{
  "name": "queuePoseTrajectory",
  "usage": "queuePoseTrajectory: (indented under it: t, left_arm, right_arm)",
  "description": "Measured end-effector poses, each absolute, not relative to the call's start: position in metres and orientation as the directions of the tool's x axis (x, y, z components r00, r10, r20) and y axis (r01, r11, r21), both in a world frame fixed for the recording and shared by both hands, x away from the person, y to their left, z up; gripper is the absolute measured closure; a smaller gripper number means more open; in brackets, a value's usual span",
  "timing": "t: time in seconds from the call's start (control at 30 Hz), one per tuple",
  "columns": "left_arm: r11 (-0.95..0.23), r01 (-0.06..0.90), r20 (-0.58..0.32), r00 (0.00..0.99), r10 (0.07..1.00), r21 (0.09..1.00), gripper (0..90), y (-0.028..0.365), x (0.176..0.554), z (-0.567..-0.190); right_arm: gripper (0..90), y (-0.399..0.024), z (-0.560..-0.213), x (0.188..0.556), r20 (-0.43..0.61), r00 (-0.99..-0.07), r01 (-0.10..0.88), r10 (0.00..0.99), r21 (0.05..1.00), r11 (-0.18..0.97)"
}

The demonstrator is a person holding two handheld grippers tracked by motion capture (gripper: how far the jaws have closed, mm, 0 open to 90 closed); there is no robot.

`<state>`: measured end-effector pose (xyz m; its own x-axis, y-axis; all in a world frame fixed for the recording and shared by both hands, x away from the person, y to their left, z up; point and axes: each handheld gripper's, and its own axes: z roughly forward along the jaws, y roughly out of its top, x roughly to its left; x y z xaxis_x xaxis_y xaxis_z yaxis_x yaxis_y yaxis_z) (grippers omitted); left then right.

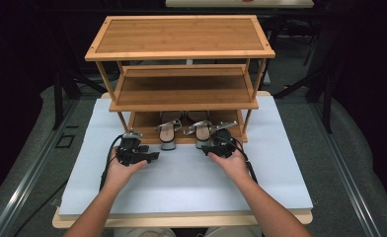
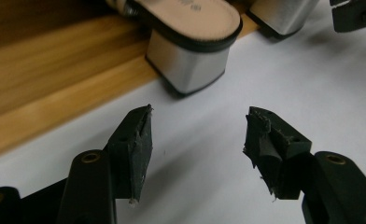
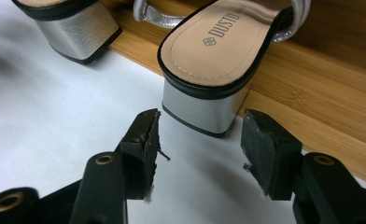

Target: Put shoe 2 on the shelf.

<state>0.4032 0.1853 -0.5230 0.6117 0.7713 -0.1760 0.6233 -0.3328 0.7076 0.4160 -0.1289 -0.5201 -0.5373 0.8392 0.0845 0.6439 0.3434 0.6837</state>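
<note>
Two silver block-heel sandals stand on the bottom shelf of a bamboo shoe rack (image 1: 181, 89), with their heels over the front edge on the white surface. My left gripper (image 1: 141, 150) (image 2: 200, 121) is open and empty, low over the surface, a short way from the left sandal (image 1: 168, 133) and its heel (image 2: 188, 65). My right gripper (image 1: 220, 142) (image 3: 200, 126) is open too. Its jaws stand on either side of the right sandal's heel (image 3: 204, 102), just short of it. The right sandal (image 1: 200, 131) has a tan insole with lettering.
The rack's top shelf (image 1: 179, 35) and middle shelf (image 1: 181, 89) are bare. A white surface (image 1: 181, 182) covers the table in front of the rack. The other sandal's heel (image 3: 73, 28) lies left in the right gripper view, and the right gripper (image 2: 358, 14) shows top right in the left gripper view.
</note>
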Motion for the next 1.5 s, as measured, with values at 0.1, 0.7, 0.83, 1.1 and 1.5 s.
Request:
queuePoseTrajectory:
  t: [0.1, 0.7, 0.83, 1.1, 1.5]
  left_arm:
    - [-0.351, 0.616, -0.155, 0.617, 0.772, 0.706, 41.6, 0.177, 0.409, -0.523]
    - [-0.361, 0.568, -0.105, 0.627, 0.772, 0.740, 52.8, 0.159, 0.428, -0.526]
    - [-0.368, 0.565, -0.105, 0.636, 0.765, 0.738, 53.2, 0.159, 0.429, -0.525]
    - [-0.360, 0.573, -0.113, 0.629, 0.769, 0.737, 53.3, 0.155, 0.428, -0.525]
    - [-0.340, 0.590, -0.154, 0.630, 0.761, 0.733, 54.1, 0.137, 0.429, -0.524]
  right_arm:
    - [47.2, -0.130, -0.520, 0.416, 0.079, -0.543, 0.637, 0.836, 0.687, 0.349]
    - [59.0, -0.134, -0.526, 0.426, 0.105, -0.552, 0.631, 0.827, 0.701, 0.332]
    - [59.6, -0.134, -0.529, 0.429, 0.114, -0.552, 0.635, 0.826, 0.700, 0.328]
    - [59.3, -0.131, -0.529, 0.428, 0.120, -0.550, 0.637, 0.826, 0.700, 0.322]
    - [57.7, -0.116, -0.530, 0.427, 0.157, -0.548, 0.643, 0.821, 0.707, 0.294]
